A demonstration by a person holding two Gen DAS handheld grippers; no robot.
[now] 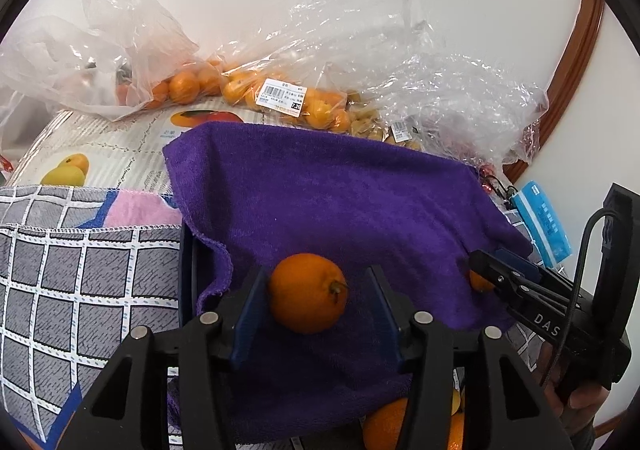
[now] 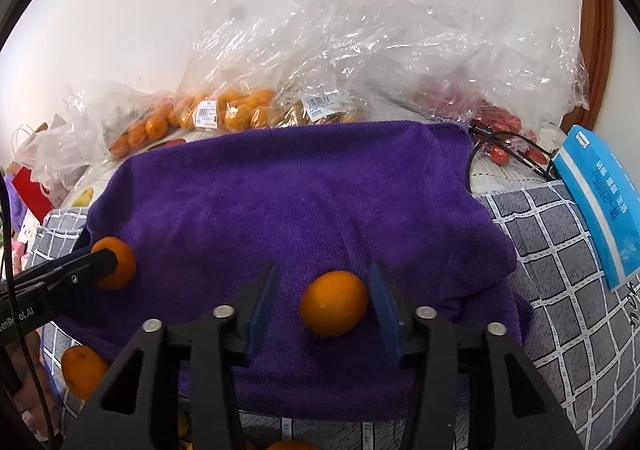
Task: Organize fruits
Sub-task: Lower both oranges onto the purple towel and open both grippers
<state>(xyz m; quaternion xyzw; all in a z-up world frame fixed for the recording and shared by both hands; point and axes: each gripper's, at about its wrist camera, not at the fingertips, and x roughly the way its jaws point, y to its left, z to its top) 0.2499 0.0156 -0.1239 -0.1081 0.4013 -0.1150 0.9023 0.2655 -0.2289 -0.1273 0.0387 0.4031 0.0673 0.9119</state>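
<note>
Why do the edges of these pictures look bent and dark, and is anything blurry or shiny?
Left wrist view: fisheye lens bows the checked cloth, corners go black; the orange between the left tongs is sharp. Right wrist view: same bending; its orange between the right tongs looks slightly soft; plastic bags catch white glare.

Two oranges [image 1: 306, 292] [image 2: 334, 304] on purple towel [image 1: 340, 202]

On the purple towel [image 2: 304, 194] sit two oranges [image 2: 334, 303], one between each hand-held gripper's fingers. Beyond the towel lie several clear plastic bags [image 2: 360, 50] of fruit; one blue packet [image 2: 604, 202] lies beside it.
</note>
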